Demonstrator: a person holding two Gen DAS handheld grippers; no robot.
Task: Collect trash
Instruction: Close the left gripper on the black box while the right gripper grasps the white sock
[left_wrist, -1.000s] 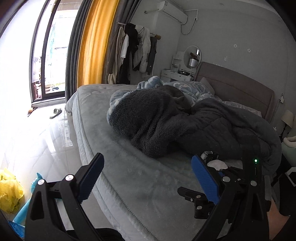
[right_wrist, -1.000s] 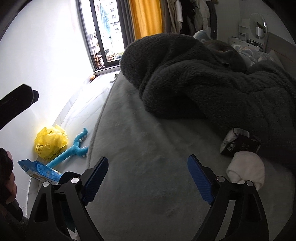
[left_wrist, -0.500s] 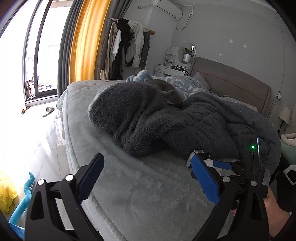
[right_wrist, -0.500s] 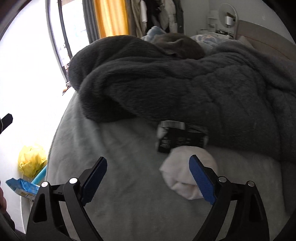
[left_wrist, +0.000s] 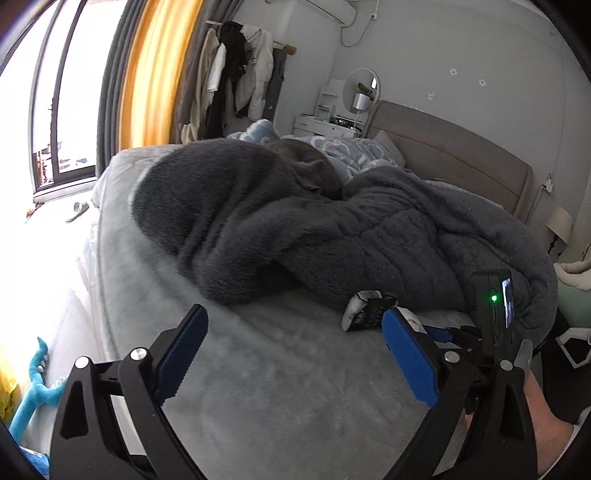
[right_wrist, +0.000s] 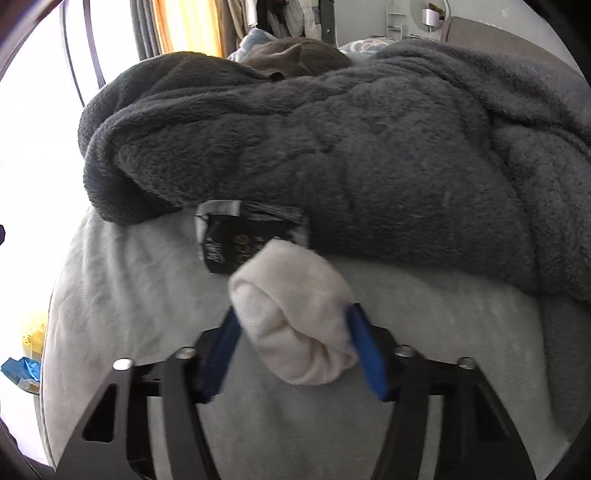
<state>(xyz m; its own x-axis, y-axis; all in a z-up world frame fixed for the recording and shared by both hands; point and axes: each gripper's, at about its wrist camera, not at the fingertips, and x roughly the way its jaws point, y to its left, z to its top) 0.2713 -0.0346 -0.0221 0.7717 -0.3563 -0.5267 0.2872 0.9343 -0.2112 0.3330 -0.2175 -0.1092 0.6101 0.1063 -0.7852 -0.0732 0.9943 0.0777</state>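
right gripper (right_wrist: 291, 343) clamped on white wadded tissue (right_wrist: 295, 314) | tissue on grey bed (right_wrist: 110, 295) by blanket edge, touching black wrapper (right_wrist: 240, 240) | left gripper (left_wrist: 295, 354) apart, holding nothing

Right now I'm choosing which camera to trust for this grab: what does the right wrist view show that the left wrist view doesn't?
Only the right wrist view shows the right gripper closed around the white wad, both blue fingers against its sides. Only the left wrist view shows the left gripper open above the bed, the blue toy on the floor, the headboard and the hanging clothes. Both show the black wrapper at the edge of the grey blanket, and the cat lying on it.
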